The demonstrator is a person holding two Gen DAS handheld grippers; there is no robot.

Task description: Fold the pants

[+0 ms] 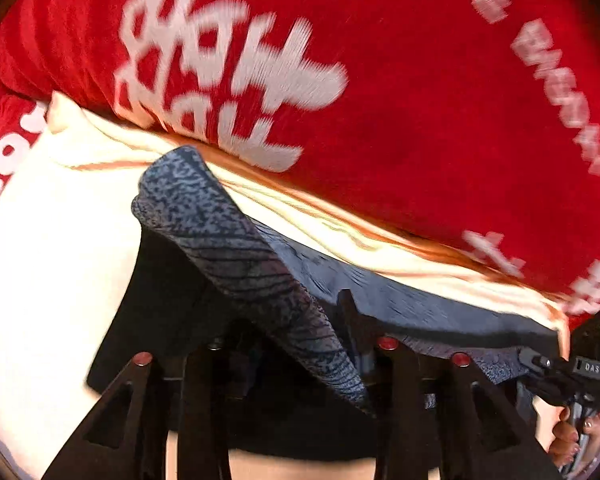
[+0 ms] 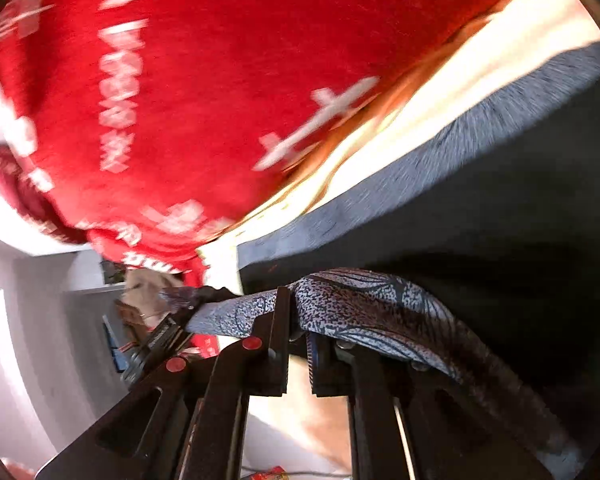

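Note:
The pants (image 1: 228,240) are blue-grey with a leaf print and a dark inner side. In the left wrist view they hang stretched over a cream sheet, and a fold of them runs down between the fingers of my left gripper (image 1: 292,352), which is shut on it. The right gripper (image 1: 556,364) shows at the far right edge, holding the other end of the same hem. In the right wrist view my right gripper (image 2: 298,320) pinches the printed cloth (image 2: 380,300) between its pads. The left gripper (image 2: 168,332) is visible beyond it, at the other end of the taut edge.
A red blanket (image 1: 400,100) with white lettering covers the bed beyond the pants, over a cream sheet (image 1: 60,240). A person's hand (image 1: 568,436) grips the right tool's handle. Pale walls and floor (image 2: 28,340) show at the left of the right wrist view.

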